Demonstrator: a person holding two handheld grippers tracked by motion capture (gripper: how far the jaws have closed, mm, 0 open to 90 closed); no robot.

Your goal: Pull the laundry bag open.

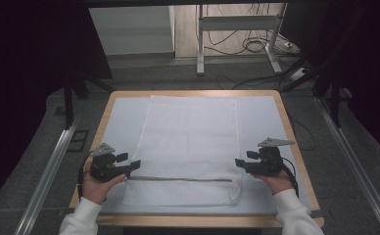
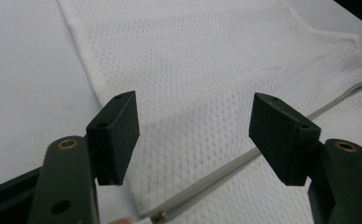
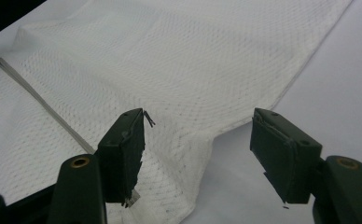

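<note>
High view first: a white mesh bag [image 1: 190,147] lies flat in the middle of the frame on a white sheet [image 1: 119,117] that covers the table [image 1: 281,100], its grey zipper [image 1: 180,178] running across near the lower edge. Left gripper [image 1: 135,165] sits at the bag's lower left edge, jaws spread and holding nothing, right at the zipper's end. Right gripper [image 1: 238,163] mirrors it at the lower right edge, jaws likewise apart and empty. Bare sheet runs down both sides of the bag, wider at the left of the frame, and a strip of wood shows past the sheet along the bottom. Over to the left gripper view: its jaws frame the bag's side seam and the zipper's metal end [image 2: 160,215] at bottom centre, detail too small from above. Right gripper view picks up the bag's rumpled corner [image 3: 188,186] between its jaws, bare sheet at the right of the frame, zipper slanting off to the upper left.
</note>
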